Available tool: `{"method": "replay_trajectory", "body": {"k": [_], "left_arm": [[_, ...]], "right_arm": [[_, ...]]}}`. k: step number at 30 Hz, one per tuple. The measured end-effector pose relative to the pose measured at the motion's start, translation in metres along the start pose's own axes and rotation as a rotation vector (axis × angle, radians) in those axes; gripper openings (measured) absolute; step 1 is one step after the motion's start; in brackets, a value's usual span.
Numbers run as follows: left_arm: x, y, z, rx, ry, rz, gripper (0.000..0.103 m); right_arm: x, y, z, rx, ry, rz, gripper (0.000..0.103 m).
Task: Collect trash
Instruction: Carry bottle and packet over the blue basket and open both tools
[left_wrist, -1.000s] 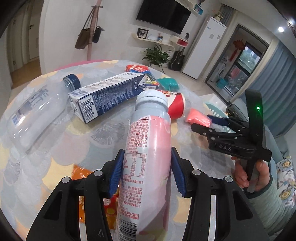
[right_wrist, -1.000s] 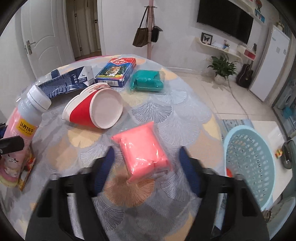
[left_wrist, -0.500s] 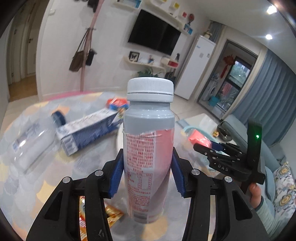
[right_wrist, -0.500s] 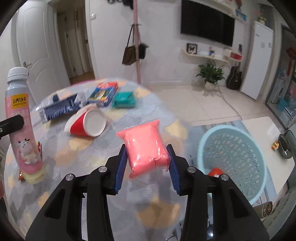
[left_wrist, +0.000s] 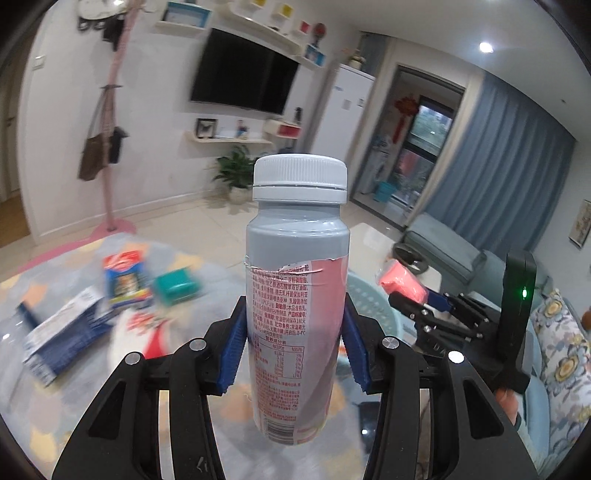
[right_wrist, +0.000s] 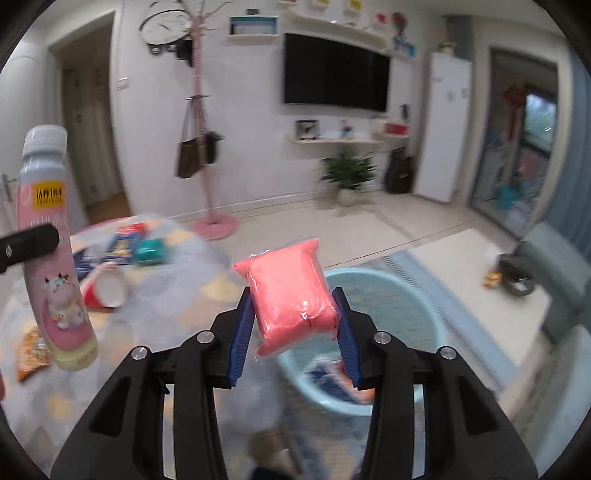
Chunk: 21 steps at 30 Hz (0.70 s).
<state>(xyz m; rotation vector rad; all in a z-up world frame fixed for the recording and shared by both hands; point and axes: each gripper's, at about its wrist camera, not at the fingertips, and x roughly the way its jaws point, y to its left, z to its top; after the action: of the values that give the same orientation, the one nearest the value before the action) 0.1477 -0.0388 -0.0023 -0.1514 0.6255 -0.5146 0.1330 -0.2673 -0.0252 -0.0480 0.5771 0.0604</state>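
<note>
Left wrist view: left gripper (left_wrist: 295, 350) clamps the pink yogurt bottle (left_wrist: 297, 295) at mid-body, long axis upright, white cap on top, lifted clear of the table (left_wrist: 44, 424) (background blurred). Right wrist view: right gripper (right_wrist: 293, 332) pinches the pink packet (right_wrist: 290, 291) by its lower half, long axis tilted up and slightly left, held above the light-blue basket (right_wrist: 413, 317).

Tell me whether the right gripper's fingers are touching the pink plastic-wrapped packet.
Touching. The right wrist view shows both blue fingers pressed against the pink plastic-wrapped packet, lifted off the table.
</note>
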Motion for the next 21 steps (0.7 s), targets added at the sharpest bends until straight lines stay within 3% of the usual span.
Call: {"method": "replay_trajectory", "body": {"k": [4, 8, 21], "left_arm": [[0.036, -0.023, 0.010, 0.008, 0.020, -0.056, 0.046], [0.074, -0.049, 0.017, 0.052, 0.045, -0.069, 0.046], [0.192, -0.078, 0.008, 0.063, 0.203, -0.094, 0.046]], "right_arm": [[0.004, -0.029, -0.004, 0.054, 0.008, -0.034, 0.039], [0.020, -0.060, -0.014, 0.119, 0.060, -0.122, 0.039], [0.096, -0.124, -0.065, 0.325, 0.278, -0.109, 0.039]]}}
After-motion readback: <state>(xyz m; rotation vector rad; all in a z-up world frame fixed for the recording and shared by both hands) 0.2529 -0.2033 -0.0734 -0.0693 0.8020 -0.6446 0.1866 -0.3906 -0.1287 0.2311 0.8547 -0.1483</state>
